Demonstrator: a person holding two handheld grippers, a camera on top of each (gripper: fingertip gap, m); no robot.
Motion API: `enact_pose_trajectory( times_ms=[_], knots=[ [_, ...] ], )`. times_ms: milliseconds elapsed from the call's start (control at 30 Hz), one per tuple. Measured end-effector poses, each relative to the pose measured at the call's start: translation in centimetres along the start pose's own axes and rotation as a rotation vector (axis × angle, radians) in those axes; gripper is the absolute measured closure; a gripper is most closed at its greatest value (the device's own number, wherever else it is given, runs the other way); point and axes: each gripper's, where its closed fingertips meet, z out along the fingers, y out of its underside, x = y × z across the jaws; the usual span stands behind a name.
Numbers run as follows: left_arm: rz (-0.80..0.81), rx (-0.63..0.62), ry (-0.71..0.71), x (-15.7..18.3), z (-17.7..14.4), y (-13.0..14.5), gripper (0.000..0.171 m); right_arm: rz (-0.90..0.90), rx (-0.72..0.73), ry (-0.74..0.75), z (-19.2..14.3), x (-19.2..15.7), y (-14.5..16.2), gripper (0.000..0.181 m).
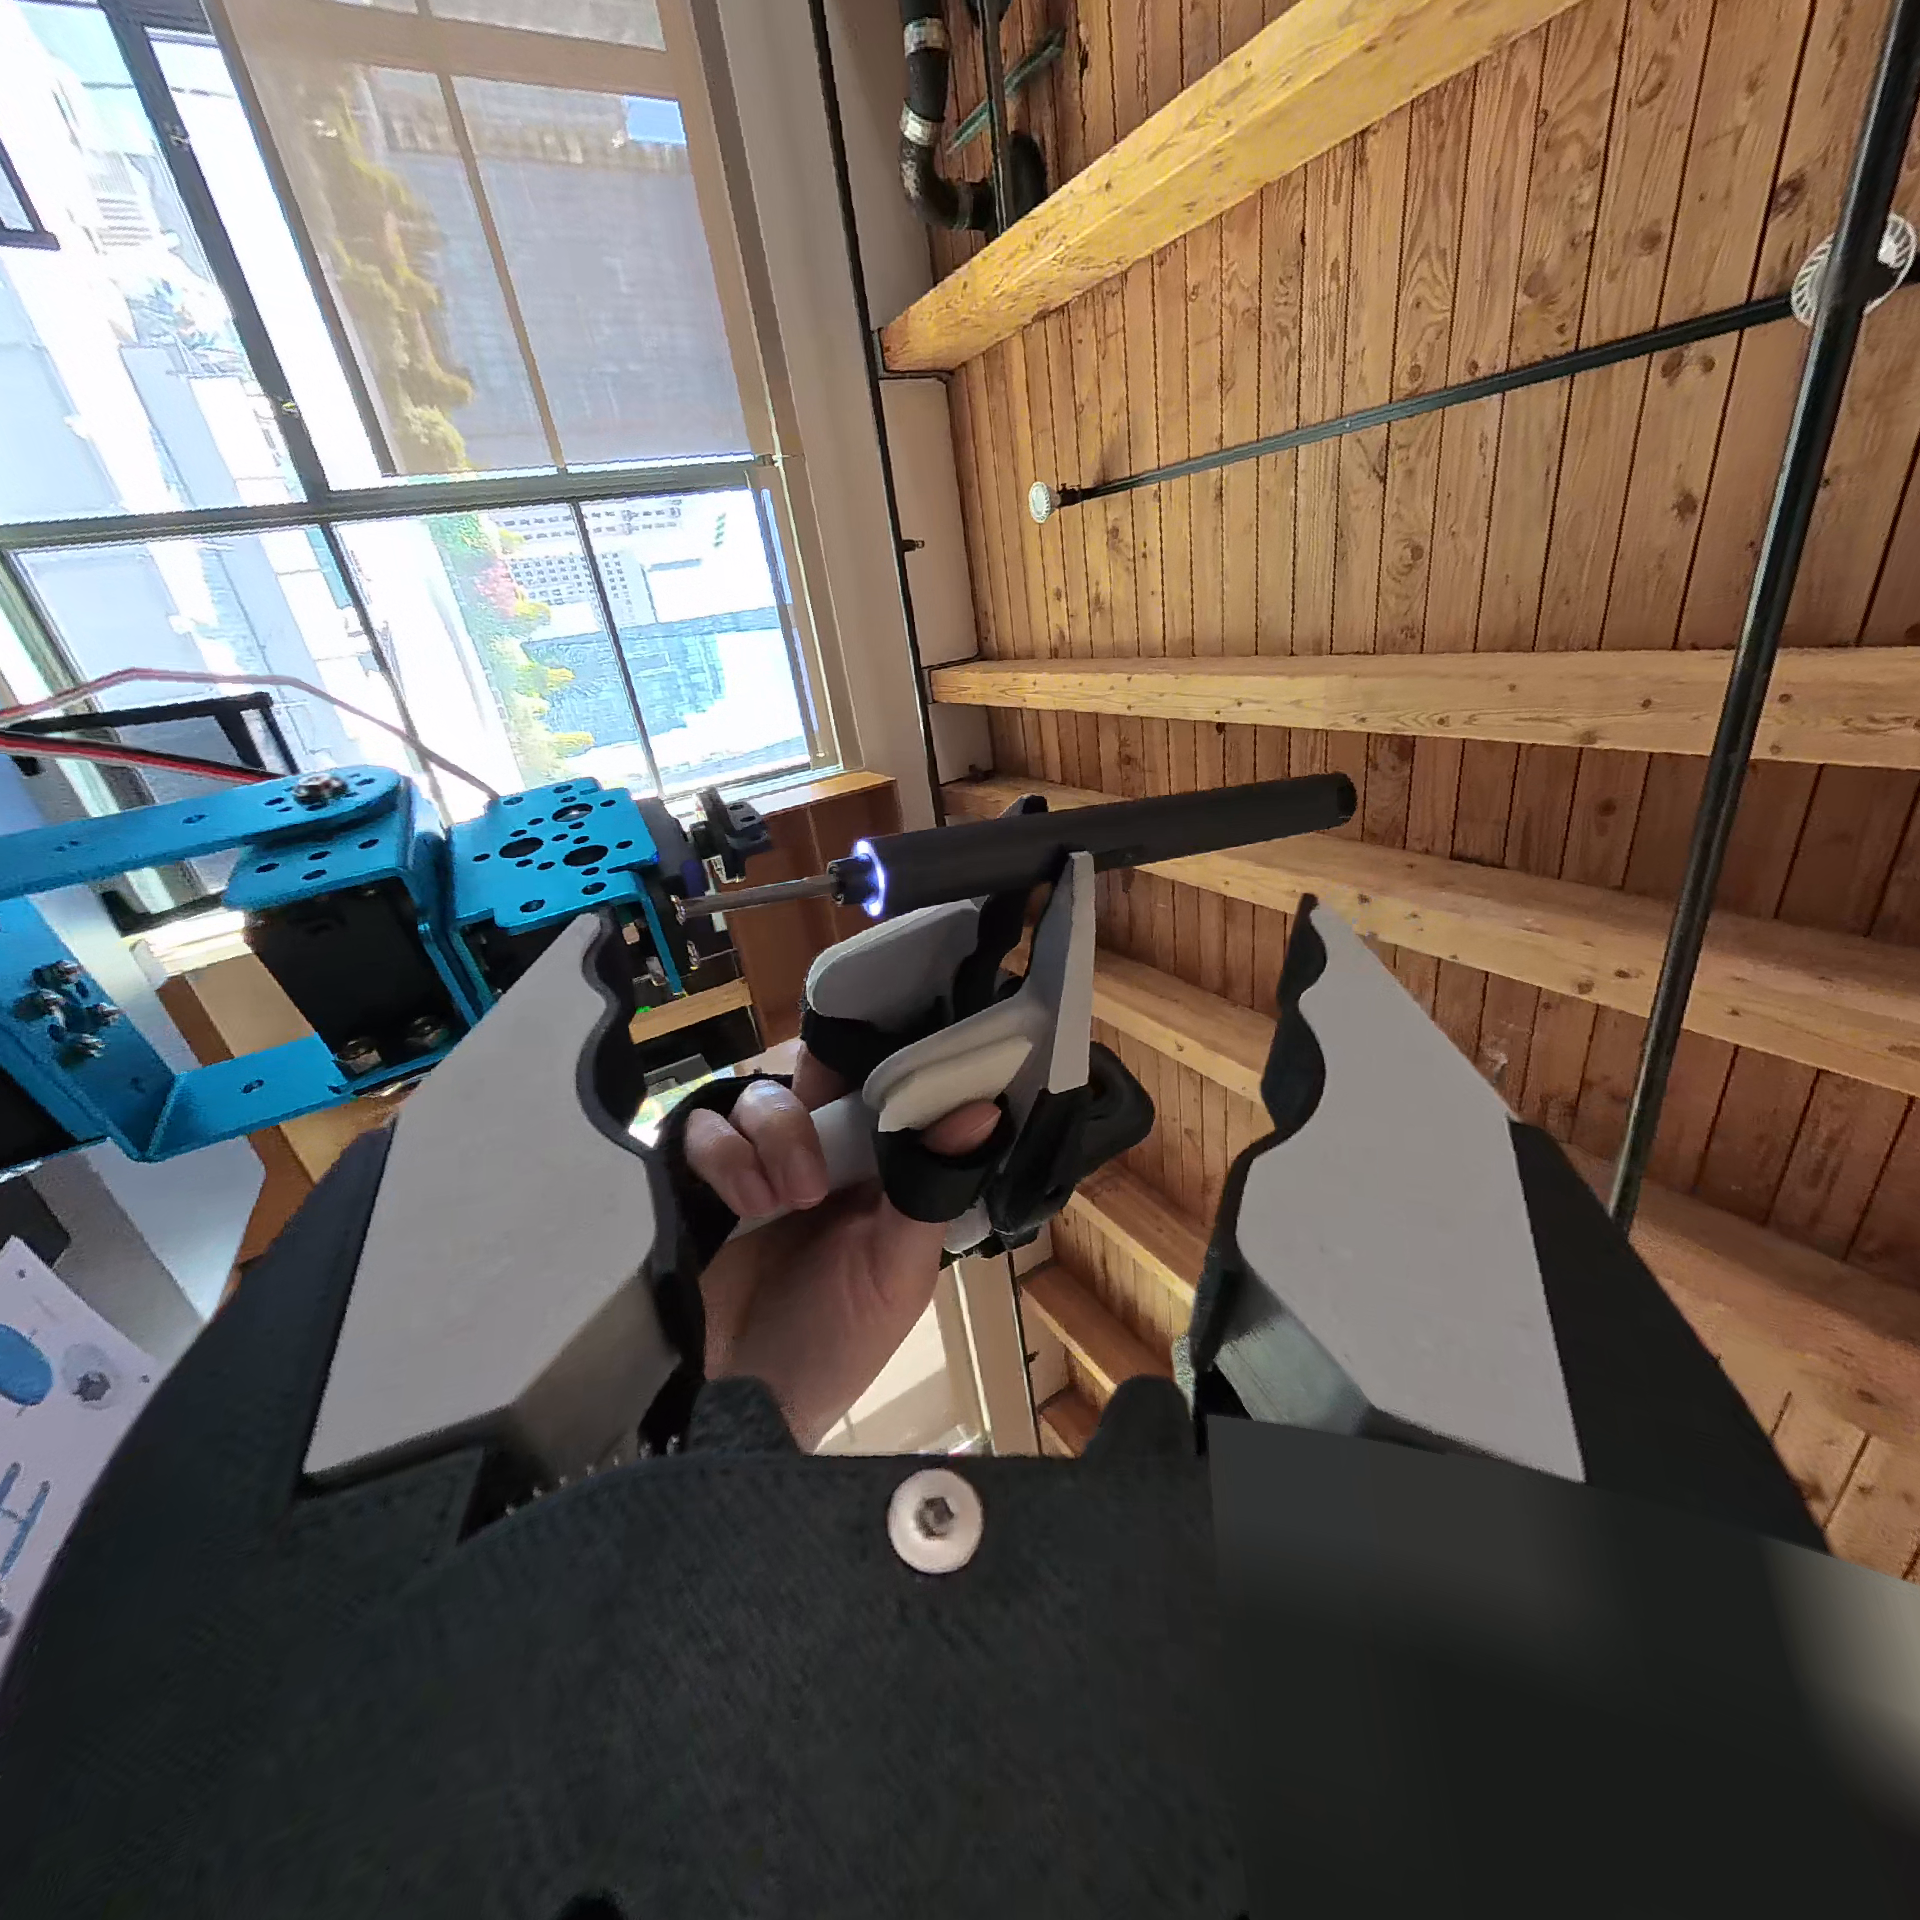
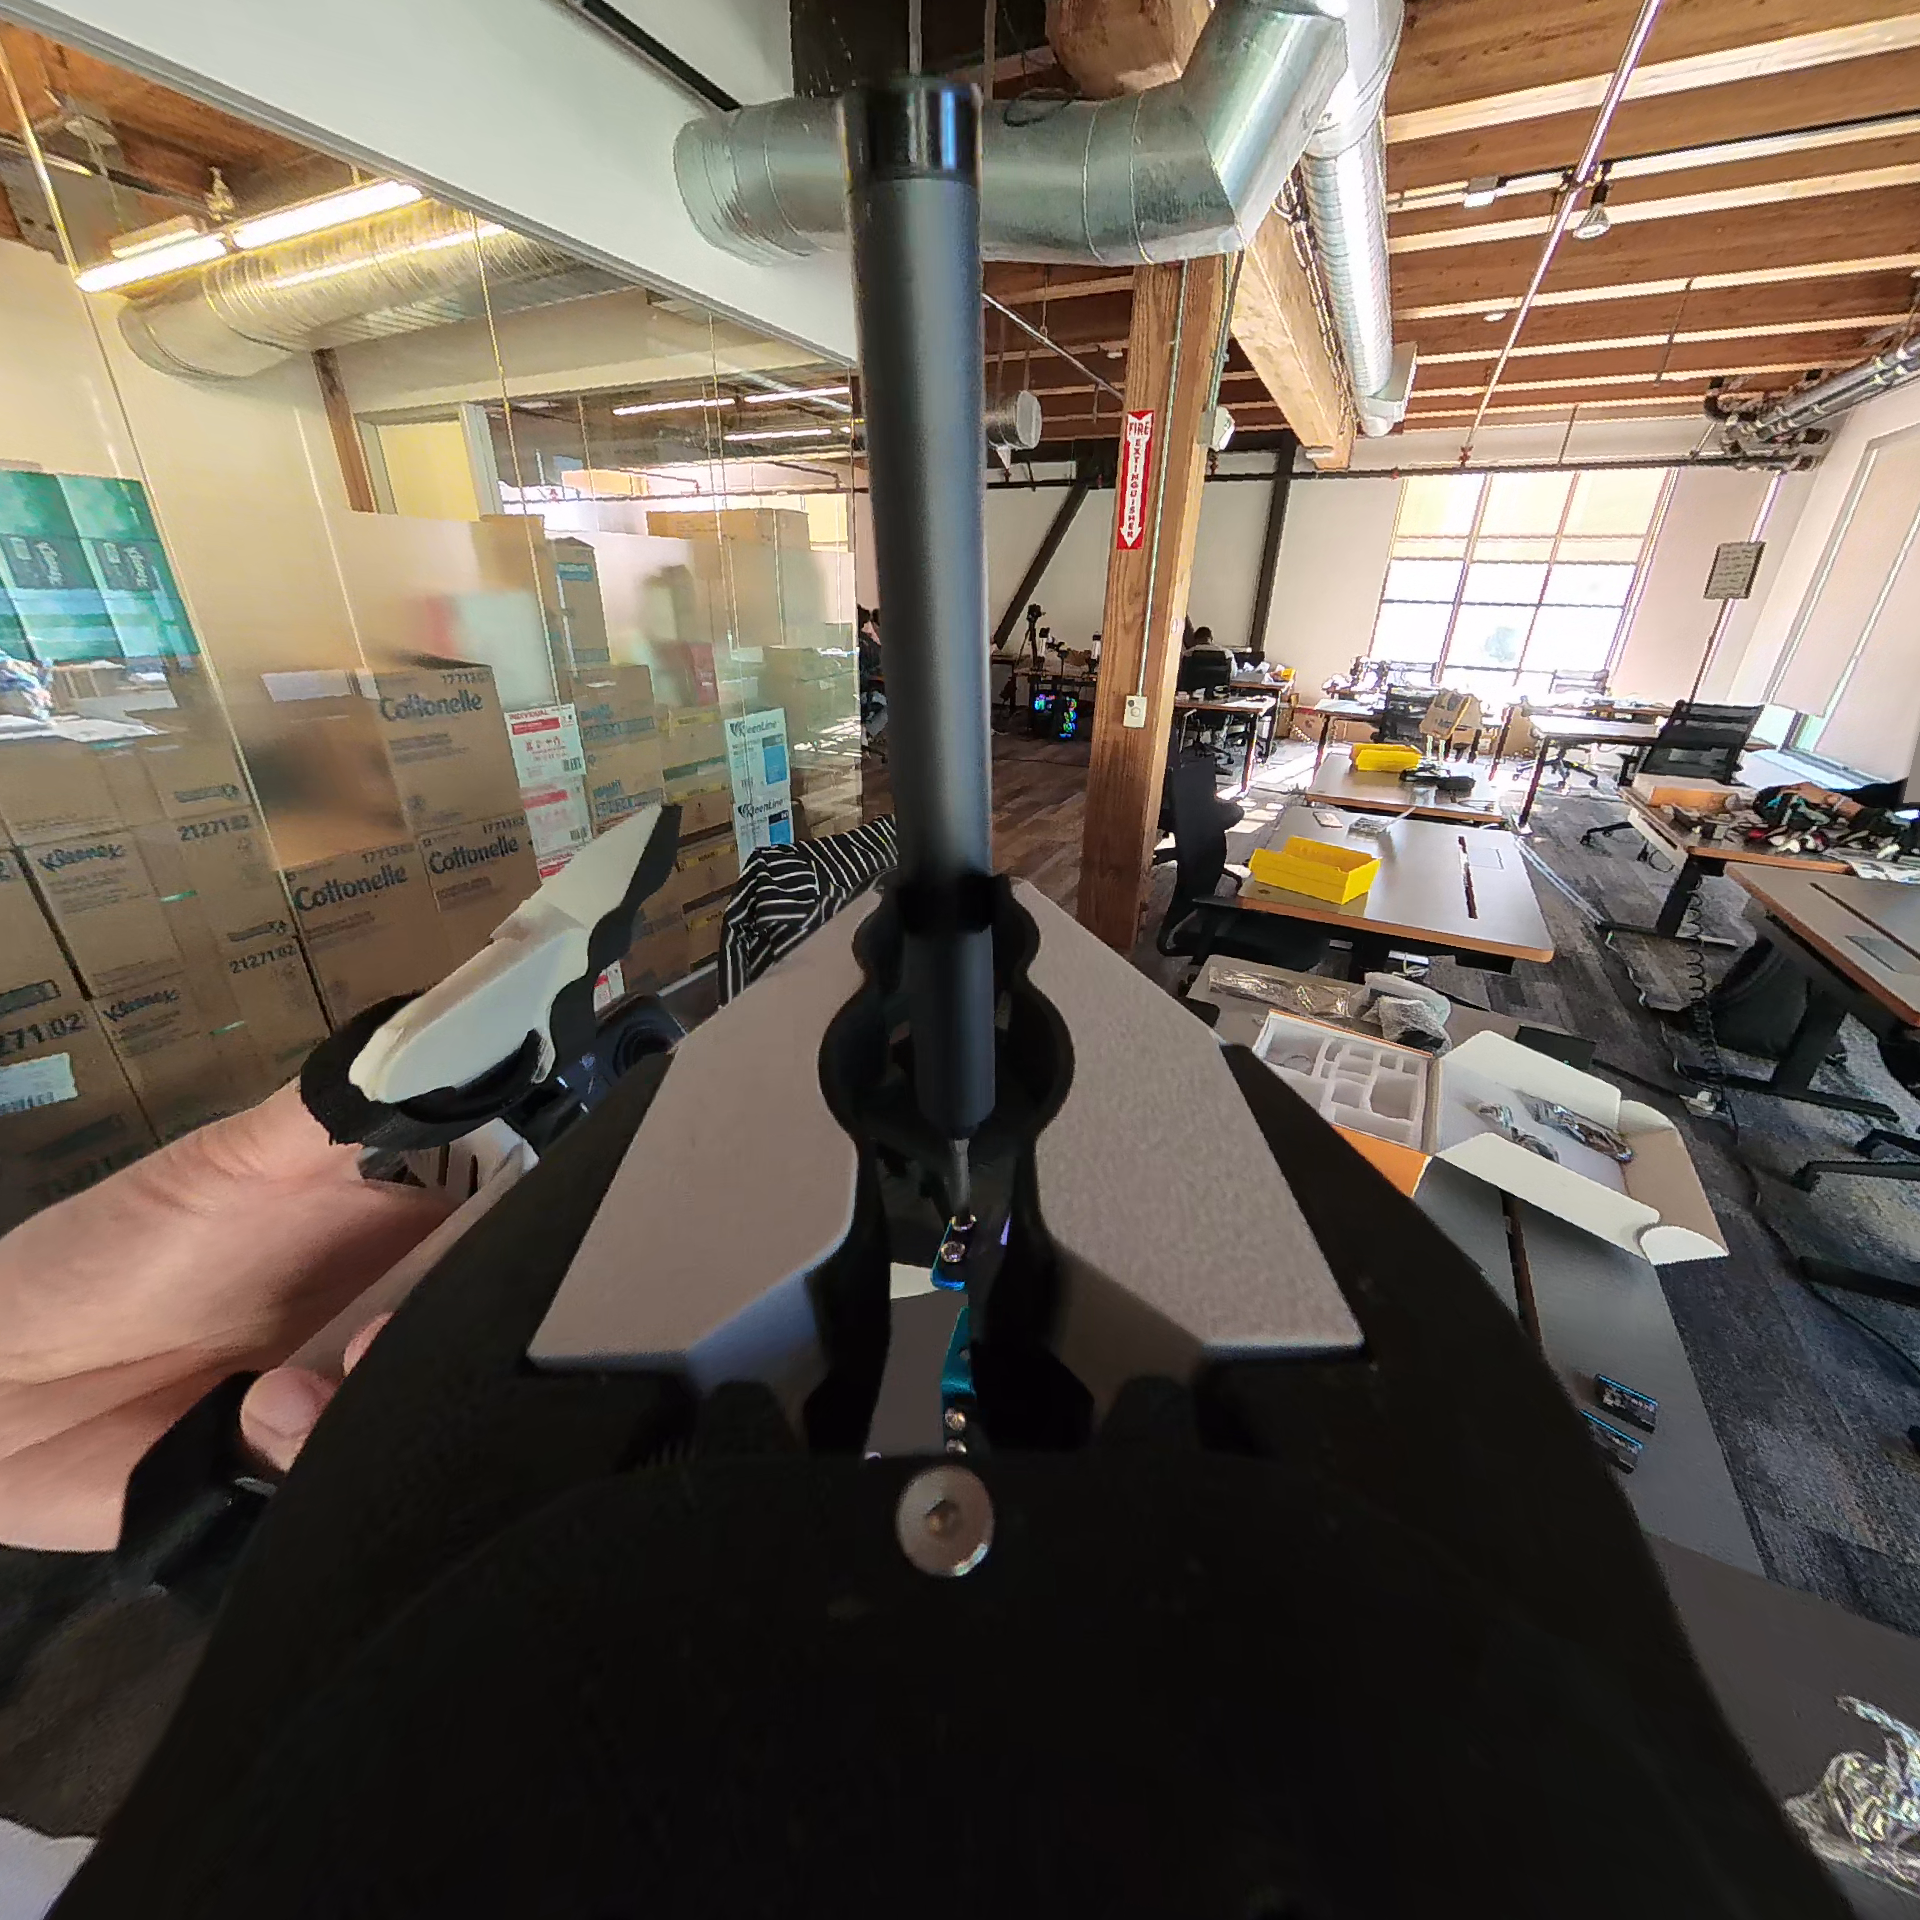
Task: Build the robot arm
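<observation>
Left gripper (image 1: 951,920): its fingers are standing spread wide and gripping nothing. The left finger is sitting just beside the blue bracket assembly (image 1: 312,904).
Right gripper (image 2: 940,914): its fingers are pressing together on the barrel of the electric screwdriver (image 2: 920,520), pinching it near the bit end. A hand (image 1: 821,1226) is squeezing its handle.
Screwdriver place: it is hanging in the air to the right of the blue brackets and beyond the left gripper's tips, in front of the window (image 1: 416,416).
Long axis: in the left wrist view it is running left to right, nearly level, with the bit pointing left and the butt end rising slightly to the right.
Bit end: a light ring (image 1: 868,878) is glowing around the nose, and the thin bit is reaching the edge of the brackets.
Contact: in the right wrist view the bit tip is sitting at a small screw (image 2: 961,1224) on a blue part — whether it is seated in the head I cannot tell.
Around: an open parts box (image 2: 1382,1091) is lying on the table to the right.
</observation>
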Motion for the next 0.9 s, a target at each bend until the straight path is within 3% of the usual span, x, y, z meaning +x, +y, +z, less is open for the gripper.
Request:
enact_pose_trajectory(
  times_ms=[900],
  knots=[
    [-0.028, -0.039, 0.025, 0.2, -0.1, -0.3, 0.048, -0.052, -0.106, 0.023, 1.2, -0.5, 0.4, 0.165]
  ],
)
